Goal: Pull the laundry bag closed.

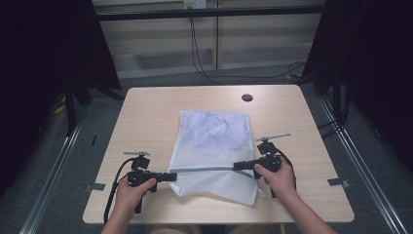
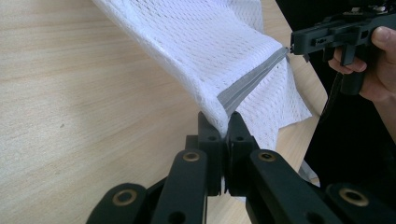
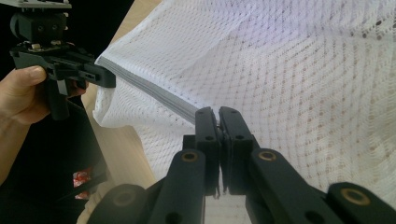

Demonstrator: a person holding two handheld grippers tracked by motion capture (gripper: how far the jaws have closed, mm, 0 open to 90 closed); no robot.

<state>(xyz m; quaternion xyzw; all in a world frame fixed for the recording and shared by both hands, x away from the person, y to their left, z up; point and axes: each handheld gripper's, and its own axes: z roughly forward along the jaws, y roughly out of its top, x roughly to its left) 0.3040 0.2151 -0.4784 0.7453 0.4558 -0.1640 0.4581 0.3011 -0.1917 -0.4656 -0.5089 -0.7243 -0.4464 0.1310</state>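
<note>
White mesh cloth bag (image 1: 210, 146) on a matt pale wood table (image 1: 146, 117)

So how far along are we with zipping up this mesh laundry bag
Done: the white mesh bag lies on the table with pale clothes inside. In hand: the left gripper is shut on the near end of the grey zipper, and the right gripper is shut on the zipper at its other end, with the strip pulled straight between them. Whether the zipper is fully closed can't be told, so that remains to check.
</note>
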